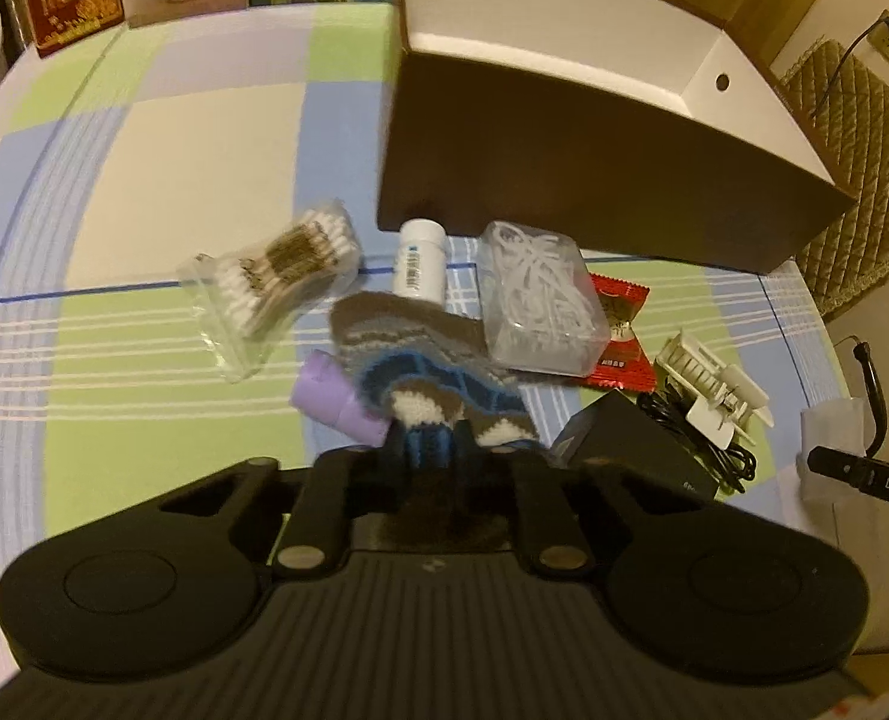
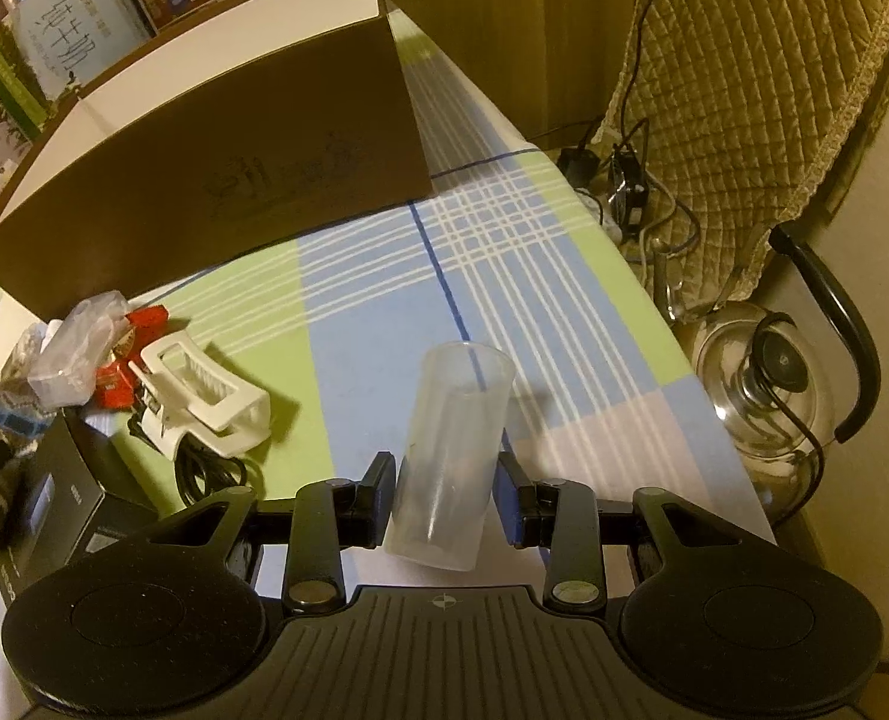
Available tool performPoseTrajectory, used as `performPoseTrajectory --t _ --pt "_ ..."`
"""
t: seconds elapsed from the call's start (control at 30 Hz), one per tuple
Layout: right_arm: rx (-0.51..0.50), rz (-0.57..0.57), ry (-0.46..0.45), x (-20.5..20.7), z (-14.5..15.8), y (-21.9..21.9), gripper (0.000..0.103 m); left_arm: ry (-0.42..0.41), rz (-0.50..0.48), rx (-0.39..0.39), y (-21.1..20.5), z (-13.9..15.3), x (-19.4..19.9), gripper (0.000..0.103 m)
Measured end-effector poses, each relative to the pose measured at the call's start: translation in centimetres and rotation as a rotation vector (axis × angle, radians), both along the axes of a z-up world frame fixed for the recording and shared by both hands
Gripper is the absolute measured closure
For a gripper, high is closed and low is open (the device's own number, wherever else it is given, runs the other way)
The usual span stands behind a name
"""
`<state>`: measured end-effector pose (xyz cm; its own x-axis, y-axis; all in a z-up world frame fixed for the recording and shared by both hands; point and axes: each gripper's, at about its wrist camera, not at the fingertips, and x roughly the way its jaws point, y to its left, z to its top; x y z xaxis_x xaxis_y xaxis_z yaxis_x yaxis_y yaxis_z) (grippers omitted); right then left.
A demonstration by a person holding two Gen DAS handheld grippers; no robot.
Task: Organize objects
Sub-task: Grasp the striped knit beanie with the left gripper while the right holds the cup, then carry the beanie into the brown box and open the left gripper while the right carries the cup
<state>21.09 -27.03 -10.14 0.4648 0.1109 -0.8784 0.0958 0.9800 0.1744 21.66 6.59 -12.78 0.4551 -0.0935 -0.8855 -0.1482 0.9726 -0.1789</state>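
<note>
Covering the table, the checked cloth (image 1: 144,192) in green, blue and cream carries every item. The brown cardboard box (image 1: 594,168) stands at 1 o'clock in the left wrist view, open at the top, its near wall just behind the clutter.

The left gripper (image 1: 429,450) is clenched on the striped knitted sock (image 1: 420,354), which drapes forward from the jaws toward 12 o'clock. The sock lies over a purple cylinder (image 1: 324,396) at 10 o'clock of the jaws and touches a white bottle (image 1: 420,264) at 12 o'clock. A bag of cotton swabs (image 1: 276,276) lies at 11 o'clock, apart from the sock. A clear plastic case (image 1: 540,300) holding white picks sits at 1 o'clock, partly over a red sachet (image 1: 618,330). A black box (image 1: 636,444), a black cable (image 1: 702,438) and a white hair clip (image 1: 708,384) lie at 2 o'clock.

The right gripper (image 2: 444,498) grasps a translucent cup (image 2: 450,450), tilted with its mouth toward 12 o'clock; both jaws press its sides. A glass kettle (image 2: 762,384) stands off the table at 3 o'clock.
</note>
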Motion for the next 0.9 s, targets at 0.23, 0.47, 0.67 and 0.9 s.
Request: performPoseTrajectory --t 0.23,0.47,0.67,0.9 --pt "0.035 0.022 -0.018 -0.8 1.1 0.1 0.074 -0.054 0.026 0.007 1.2 3.0 -2.3 0.094" --pt "0.074 0.060 -0.060 -1.5 3.0 0.6 0.074 -0.113 0.039 0.032 1.8 6.2 -4.5 0.094" --pt "0.109 0.082 -0.108 -1.8 5.2 1.0 0.074 -0.165 0.035 0.036 1.4 8.6 -5.4 0.094" --pt "0.133 0.124 -0.174 -0.9 7.8 1.7 0.074 -0.240 -0.003 0.029 0.0 11.1 -4.9 0.094"
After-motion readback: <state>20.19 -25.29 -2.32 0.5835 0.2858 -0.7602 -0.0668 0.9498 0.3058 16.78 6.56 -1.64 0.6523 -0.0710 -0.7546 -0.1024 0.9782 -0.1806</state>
